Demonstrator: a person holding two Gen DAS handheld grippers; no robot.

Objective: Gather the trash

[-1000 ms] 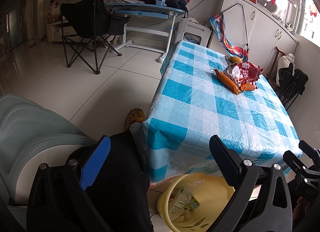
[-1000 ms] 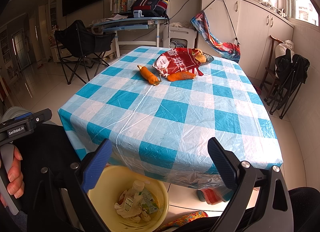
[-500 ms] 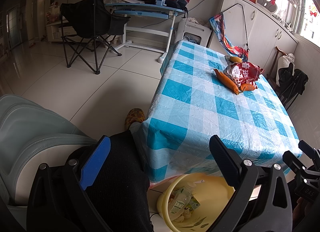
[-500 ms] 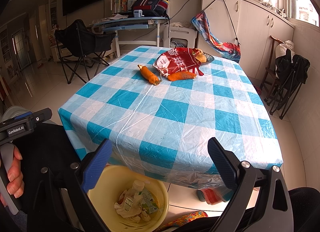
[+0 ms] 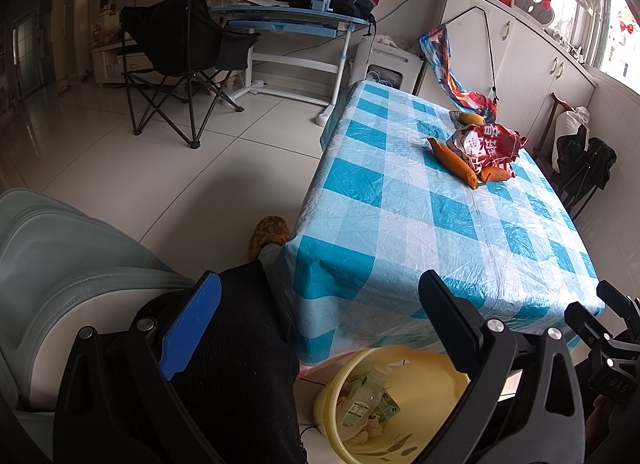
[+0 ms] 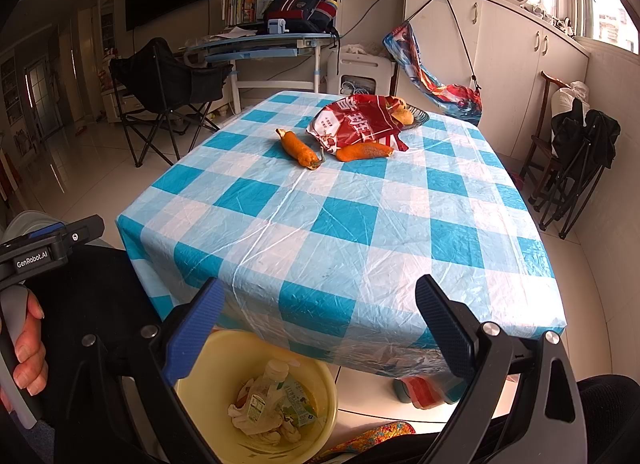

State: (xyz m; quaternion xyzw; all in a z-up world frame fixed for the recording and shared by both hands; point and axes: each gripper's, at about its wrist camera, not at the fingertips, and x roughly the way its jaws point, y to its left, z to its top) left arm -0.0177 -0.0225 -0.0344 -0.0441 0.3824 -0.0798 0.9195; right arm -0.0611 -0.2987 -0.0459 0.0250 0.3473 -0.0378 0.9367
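Note:
A yellow basin (image 6: 208, 424) sits on the floor under the near table edge, holding a plastic bottle (image 6: 264, 392), a small carton and crumpled tissue; in the left wrist view the basin (image 5: 432, 376) lies between the fingers. On the far part of the blue-checked table (image 6: 360, 223) lie a red snack bag (image 6: 356, 125) and two orange peels (image 6: 298, 149). My right gripper (image 6: 320, 312) is open and empty above the basin. My left gripper (image 5: 320, 312) is open and empty too, held over a person's black-clad knee (image 5: 240, 364).
A dish with fruit (image 6: 412, 115) stands behind the red bag. A black folding chair (image 5: 180, 51) and a desk (image 5: 296, 23) stand across the tiled floor. White cabinets (image 6: 500, 63) line the right wall. A grey seat (image 5: 60, 264) is at left.

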